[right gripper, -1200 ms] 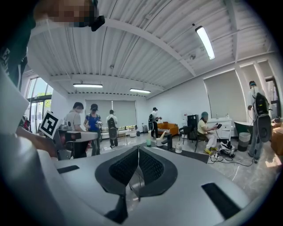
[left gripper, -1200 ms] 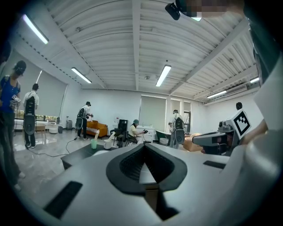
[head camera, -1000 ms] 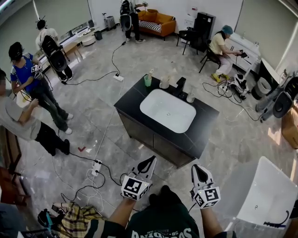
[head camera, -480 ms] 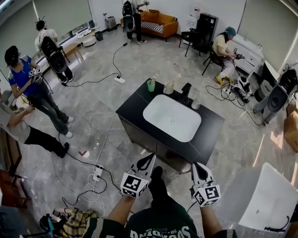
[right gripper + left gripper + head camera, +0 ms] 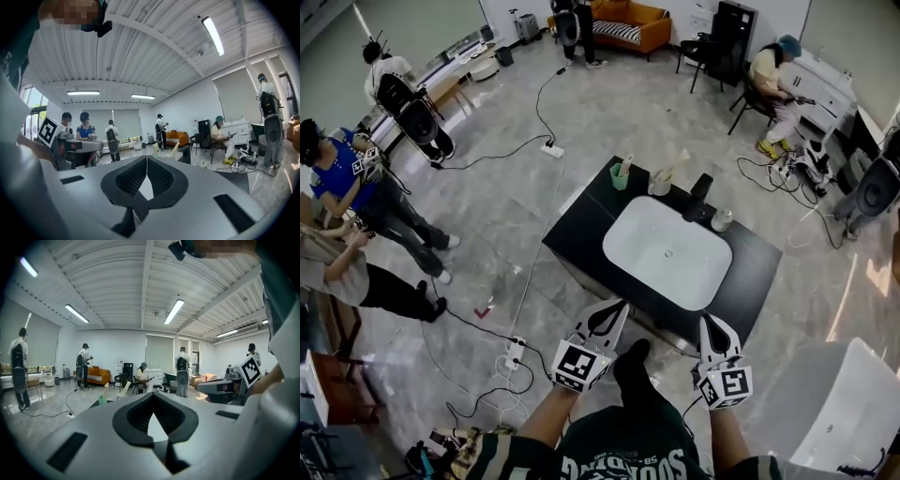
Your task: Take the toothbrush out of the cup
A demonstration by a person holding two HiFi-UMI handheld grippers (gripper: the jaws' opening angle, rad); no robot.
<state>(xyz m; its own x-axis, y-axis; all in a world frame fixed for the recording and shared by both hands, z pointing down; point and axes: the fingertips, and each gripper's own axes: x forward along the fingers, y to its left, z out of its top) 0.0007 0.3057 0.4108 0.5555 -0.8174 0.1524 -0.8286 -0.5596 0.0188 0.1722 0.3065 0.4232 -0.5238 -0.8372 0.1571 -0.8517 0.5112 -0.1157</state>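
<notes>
Left gripper (image 5: 621,306) and right gripper (image 5: 709,322): both clenched and empty, low in frame, short of the black countertop (image 5: 581,217). The pale toothbrush (image 5: 625,165) stands in the small green plastic cup (image 5: 620,177) at the counter's far edge, upper centre. Risk: the neighbouring white cup (image 5: 659,185) holds a similar stick, inviting a wrong pick. A one-handed pull may also tip the light cup.

This is looking like a big open test lab with bits of a home put in it. A black sink counter (image 5: 581,220) is standing alone on the shiny grey floor (image 5: 487,234). An orange sofa (image 5: 628,14) is sitting far back. Long cables (image 5: 502,155) are running everywhere, and people (image 5: 337,173) are wearing big backpacks (image 5: 414,117).
</notes>
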